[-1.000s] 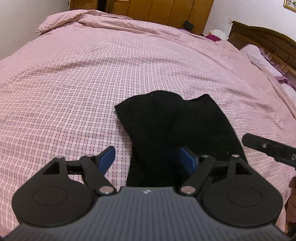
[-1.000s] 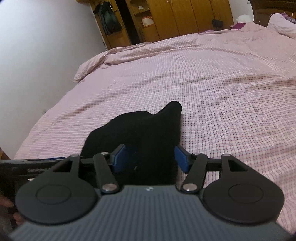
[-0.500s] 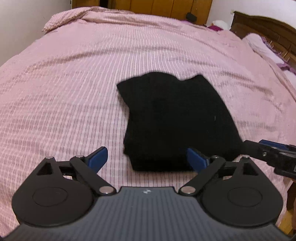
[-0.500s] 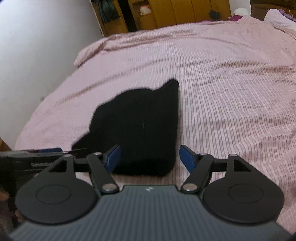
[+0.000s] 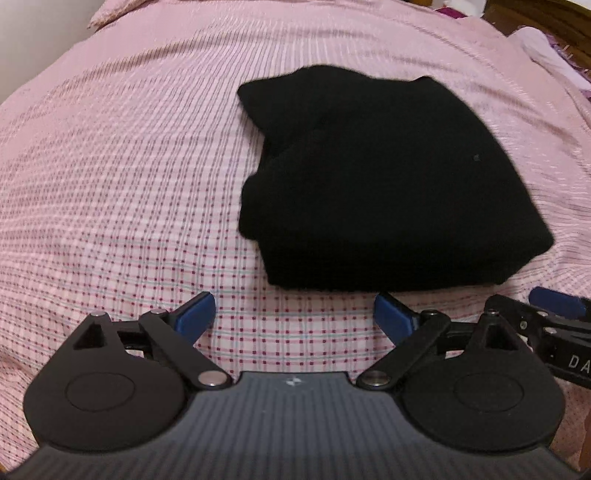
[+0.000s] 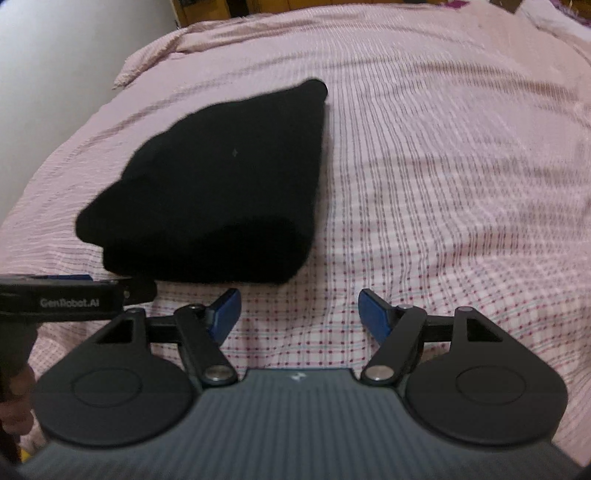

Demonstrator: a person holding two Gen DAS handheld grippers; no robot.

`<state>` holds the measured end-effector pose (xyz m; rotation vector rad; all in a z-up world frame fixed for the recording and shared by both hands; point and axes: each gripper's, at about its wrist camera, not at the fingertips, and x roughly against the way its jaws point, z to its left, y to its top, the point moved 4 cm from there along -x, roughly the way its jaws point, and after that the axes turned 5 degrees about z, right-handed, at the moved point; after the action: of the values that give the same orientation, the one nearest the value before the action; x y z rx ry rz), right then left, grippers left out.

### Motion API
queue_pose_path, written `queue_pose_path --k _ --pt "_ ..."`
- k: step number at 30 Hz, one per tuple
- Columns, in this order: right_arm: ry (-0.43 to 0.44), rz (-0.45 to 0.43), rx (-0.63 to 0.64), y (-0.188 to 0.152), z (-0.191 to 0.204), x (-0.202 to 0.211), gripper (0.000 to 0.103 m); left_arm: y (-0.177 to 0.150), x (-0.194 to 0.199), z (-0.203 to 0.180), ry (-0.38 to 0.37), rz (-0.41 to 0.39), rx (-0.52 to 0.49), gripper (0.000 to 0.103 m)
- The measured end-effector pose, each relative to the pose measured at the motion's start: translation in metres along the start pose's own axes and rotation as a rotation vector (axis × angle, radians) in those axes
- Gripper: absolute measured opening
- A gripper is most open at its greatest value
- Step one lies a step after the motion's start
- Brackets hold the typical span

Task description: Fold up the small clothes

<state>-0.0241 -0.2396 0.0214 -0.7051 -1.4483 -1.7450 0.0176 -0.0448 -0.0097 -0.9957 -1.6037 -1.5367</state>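
Note:
A black folded garment lies on the pink checked bedspread; it also shows in the right wrist view. My left gripper is open and empty, just short of the garment's near folded edge and apart from it. My right gripper is open and empty, just short of the garment's near right corner. The right gripper's blue fingertip shows at the left wrist view's right edge. The left gripper's body shows at the right wrist view's left edge.
The bedspread spreads wide around the garment. A wooden headboard and a pale pillow lie far right. A white wall runs along the bed's left side. Wooden cupboards stand beyond the bed.
Both grippers have drawn back off the garment toward the near bed edge. The garment now lies free on the bed, wholly ahead of the open fingers.

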Motion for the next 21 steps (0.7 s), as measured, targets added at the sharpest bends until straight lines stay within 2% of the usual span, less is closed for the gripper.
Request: queue_pose_path --k 8,11,21 --pt "0.008 0.006 -0.017 -0.005 -0.003 -0.009 0.074 -0.001 -0.012 -0.005 0.024 -0.007 -0.019 0.103" --pt "0.017 0.004 -0.015 -0.005 -0.001 -0.009 0.079 -0.002 -0.014 -0.006 0.026 -0.011 -0.019 0.103" --pt "0.017 0.004 -0.02 -0.006 -0.001 -0.011 0.081 -0.005 -0.017 -0.011 0.031 -0.018 -0.019 0.103"
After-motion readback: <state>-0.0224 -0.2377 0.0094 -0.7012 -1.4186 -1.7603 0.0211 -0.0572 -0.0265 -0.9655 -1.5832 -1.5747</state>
